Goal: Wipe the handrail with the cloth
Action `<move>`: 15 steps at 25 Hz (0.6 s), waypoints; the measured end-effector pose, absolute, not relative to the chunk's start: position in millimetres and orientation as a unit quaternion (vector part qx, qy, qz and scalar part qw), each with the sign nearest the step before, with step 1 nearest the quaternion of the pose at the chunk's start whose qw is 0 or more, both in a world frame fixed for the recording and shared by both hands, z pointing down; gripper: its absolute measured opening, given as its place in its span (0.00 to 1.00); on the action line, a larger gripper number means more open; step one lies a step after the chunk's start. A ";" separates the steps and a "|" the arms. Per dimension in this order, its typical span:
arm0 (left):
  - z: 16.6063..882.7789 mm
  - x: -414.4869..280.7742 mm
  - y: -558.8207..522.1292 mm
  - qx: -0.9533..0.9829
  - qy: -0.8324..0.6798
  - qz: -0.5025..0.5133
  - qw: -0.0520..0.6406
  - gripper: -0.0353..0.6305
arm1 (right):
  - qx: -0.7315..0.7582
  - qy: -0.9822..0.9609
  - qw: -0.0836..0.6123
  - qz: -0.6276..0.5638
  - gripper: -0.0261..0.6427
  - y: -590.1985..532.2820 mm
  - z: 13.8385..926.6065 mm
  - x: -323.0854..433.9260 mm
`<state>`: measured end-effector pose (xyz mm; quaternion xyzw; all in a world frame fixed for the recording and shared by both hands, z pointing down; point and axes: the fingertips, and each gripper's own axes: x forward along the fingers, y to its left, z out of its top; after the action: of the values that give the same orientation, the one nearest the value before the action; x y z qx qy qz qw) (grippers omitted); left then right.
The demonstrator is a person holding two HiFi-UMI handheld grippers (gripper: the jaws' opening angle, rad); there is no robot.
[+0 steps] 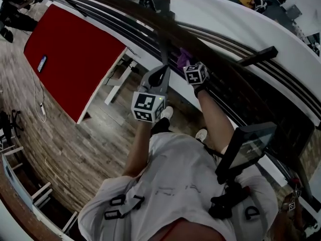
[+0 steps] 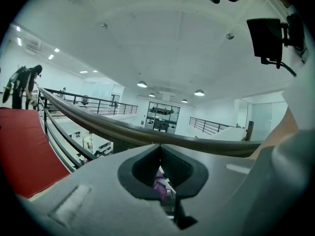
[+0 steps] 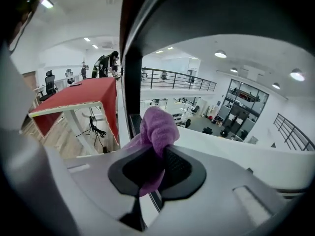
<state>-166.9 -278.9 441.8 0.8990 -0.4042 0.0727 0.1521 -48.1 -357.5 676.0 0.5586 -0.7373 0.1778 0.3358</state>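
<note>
At the balcony railing, seen from the head view, the dark handrail (image 1: 145, 11) sweeps from 10 o'clock across to 4 o'clock, with thinner rails running beneath it; a person in a white shirt stands against it with both forearms stretched toward 12 o'clock. The right gripper (image 1: 188, 64) reaches the rail just to the 1 o'clock side of the left gripper (image 1: 164, 69). Its tongs are clamped on a purple cloth (image 1: 182, 55), which sits bunched against the rail at 12 o'clock of its marker cube. In the right gripper view the cloth (image 3: 157, 129) bulges up out of the closed tongs (image 3: 160, 151), with a loose end hanging through them toward 6 o'clock; the dark underside of the rail fills the top of that view. In the left gripper view the handrail (image 2: 98, 124) crosses from 9 o'clock to 3 o'clock just beyond the tongs (image 2: 160, 149); these are pressed together at the tips and grip nothing that can be made out, though a scrap of purple shows through the slit below them. A red bench (image 1: 70, 49) stands on the wooden floor (image 1: 65, 144) at 10 o'clock in the head view, well apart from the grippers; a black screen (image 1: 248, 149) on an arm juts from the person's chest at 4 o'clock.
</note>
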 end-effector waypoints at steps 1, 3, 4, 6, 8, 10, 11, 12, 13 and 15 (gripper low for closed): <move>442.5 -160.5 -275.6 0.902 -0.397 0.073 0.152 0.06 | 0.564 -0.735 0.332 0.179 0.12 -353.0 674.9 -42.6; 444.1 -147.5 -269.0 0.908 -0.383 0.076 0.151 0.06 | 0.572 -0.728 0.329 0.183 0.12 -343.8 674.9 -32.5; 444.3 -140.9 -266.0 0.911 -0.377 0.077 0.150 0.06 | 0.576 -0.725 0.328 0.187 0.12 -339.1 675.0 -27.5; 442.7 -128.4 -260.4 0.916 -0.364 0.077 0.147 0.06 | 0.584 -0.719 0.325 0.191 0.12 -330.0 674.5 -17.7; 441.0 -118.7 -255.5 0.921 -0.354 0.079 0.146 0.06 | 0.590 -0.714 0.325 0.192 0.12 -321.4 674.2 -8.8; 439.1 -111.1 -251.8 0.924 -0.345 0.081 0.145 0.06 | 0.597 -0.708 0.323 0.196 0.12 -312.4 674.8 -0.7; 438.1 -107.4 -250.1 0.926 -0.340 0.082 0.143 0.06 | 0.600 -0.705 0.321 0.199 0.12 -308.0 675.5 3.5; 437.3 -103.4 -248.1 0.929 -0.333 0.084 0.140 0.06 | 0.604 -0.702 0.320 0.201 0.12 -303.8 676.4 7.9; 436.7 -99.1 -245.2 0.932 -0.325 0.085 0.137 0.06 | 0.607 -0.699 0.319 0.203 0.12 -299.5 677.6 12.3; 436.5 -89.8 -237.2 0.938 -0.309 0.090 0.130 0.06 | 0.613 -0.693 0.319 0.206 0.12 -290.0 679.9 20.7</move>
<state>-89.8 -237.2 436.5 0.9378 -0.3089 0.0900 0.1305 20.7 -290.0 679.9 0.6127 -0.6930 0.2057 0.3194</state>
